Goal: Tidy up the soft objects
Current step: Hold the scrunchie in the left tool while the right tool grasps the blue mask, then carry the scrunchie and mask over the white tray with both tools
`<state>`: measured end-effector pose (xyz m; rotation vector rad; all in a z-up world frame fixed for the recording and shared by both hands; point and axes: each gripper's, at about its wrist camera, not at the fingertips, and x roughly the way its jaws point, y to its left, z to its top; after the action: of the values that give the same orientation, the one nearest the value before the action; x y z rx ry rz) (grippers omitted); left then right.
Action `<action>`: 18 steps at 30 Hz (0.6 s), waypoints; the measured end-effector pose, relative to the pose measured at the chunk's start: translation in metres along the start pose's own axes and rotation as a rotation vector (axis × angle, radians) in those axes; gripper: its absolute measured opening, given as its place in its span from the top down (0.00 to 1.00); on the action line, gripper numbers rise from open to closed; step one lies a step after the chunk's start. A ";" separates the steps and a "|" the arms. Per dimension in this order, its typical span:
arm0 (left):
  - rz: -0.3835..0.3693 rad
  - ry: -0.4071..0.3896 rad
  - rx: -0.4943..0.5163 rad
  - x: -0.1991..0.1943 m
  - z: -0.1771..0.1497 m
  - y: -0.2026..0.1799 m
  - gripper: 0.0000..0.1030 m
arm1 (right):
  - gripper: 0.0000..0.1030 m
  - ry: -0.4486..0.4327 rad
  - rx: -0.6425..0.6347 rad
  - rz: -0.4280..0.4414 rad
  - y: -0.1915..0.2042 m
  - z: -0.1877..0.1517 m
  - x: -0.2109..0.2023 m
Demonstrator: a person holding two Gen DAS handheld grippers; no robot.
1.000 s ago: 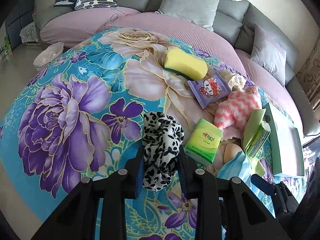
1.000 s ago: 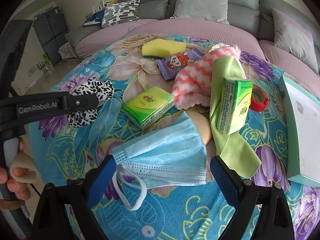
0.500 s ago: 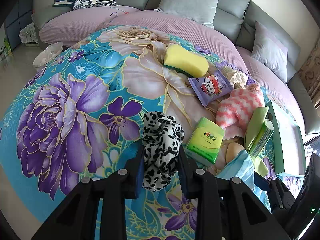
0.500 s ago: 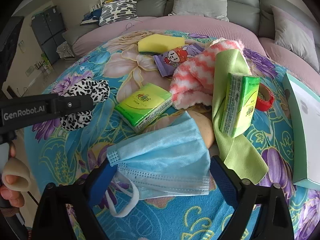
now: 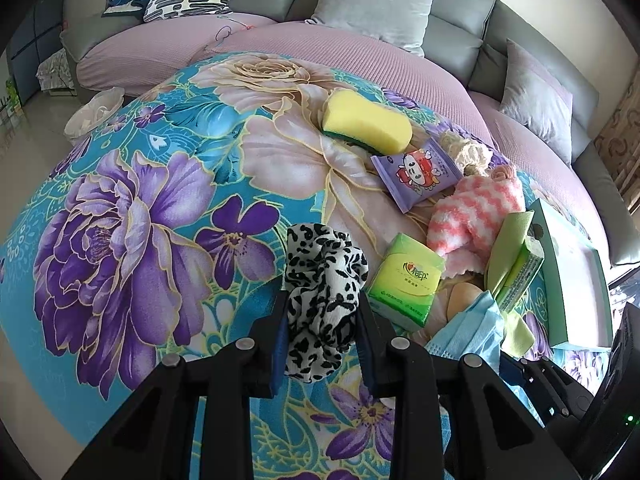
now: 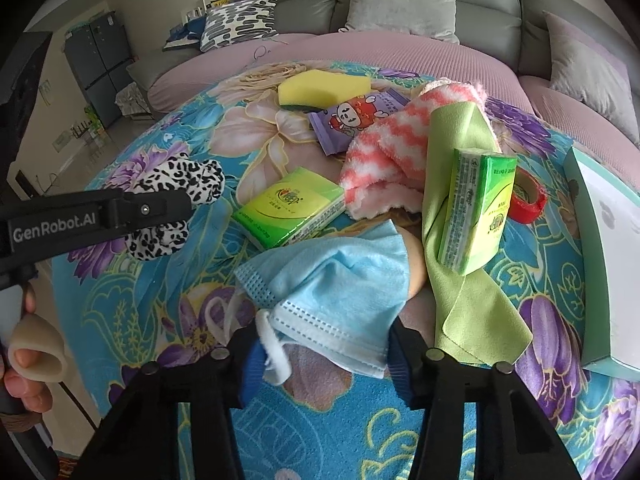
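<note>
My left gripper (image 5: 322, 320) is shut on a leopard-print scrunchie (image 5: 324, 288), held just above the floral cloth; the scrunchie also shows in the right wrist view (image 6: 172, 192). My right gripper (image 6: 322, 354) has closed on a blue face mask (image 6: 332, 288), which bunches up between the fingers. Beyond lie a yellow sponge (image 6: 320, 88), a purple wipes pack (image 6: 356, 116), a pink-and-white striped sock (image 6: 404, 140), a green cloth (image 6: 460, 200) and two green tissue packs (image 6: 292, 208) (image 6: 476, 208).
A teal box (image 6: 608, 220) lies at the right edge, with a red tape roll (image 6: 528, 196) beside it. A grey sofa (image 5: 400, 12) with cushions curves behind the table. A white bag (image 5: 94, 114) sits on the floor at left.
My right gripper's jaws have narrowed from wide open onto the face mask, which now bunches between them. The left gripper has stayed shut on the scrunchie, shifting slightly.
</note>
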<state>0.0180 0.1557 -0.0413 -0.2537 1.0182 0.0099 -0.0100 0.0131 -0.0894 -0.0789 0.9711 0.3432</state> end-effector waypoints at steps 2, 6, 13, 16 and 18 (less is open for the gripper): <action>0.000 0.001 0.002 0.000 0.000 0.000 0.70 | 0.55 -0.006 0.004 0.000 -0.001 0.001 -0.001; 0.000 0.000 0.006 0.001 0.000 0.000 0.70 | 0.68 -0.014 0.011 0.006 -0.003 0.001 -0.003; -0.001 -0.005 0.008 0.000 0.000 -0.001 0.70 | 0.77 -0.035 0.000 0.004 -0.001 0.002 -0.007; -0.003 -0.009 0.010 -0.002 -0.001 -0.001 0.70 | 0.79 -0.051 -0.003 0.000 -0.001 0.002 -0.012; -0.004 -0.016 0.010 -0.003 -0.001 -0.001 0.70 | 0.79 -0.063 -0.003 -0.001 -0.001 0.003 -0.016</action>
<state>0.0160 0.1546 -0.0385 -0.2460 1.0013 0.0028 -0.0153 0.0084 -0.0750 -0.0709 0.9078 0.3446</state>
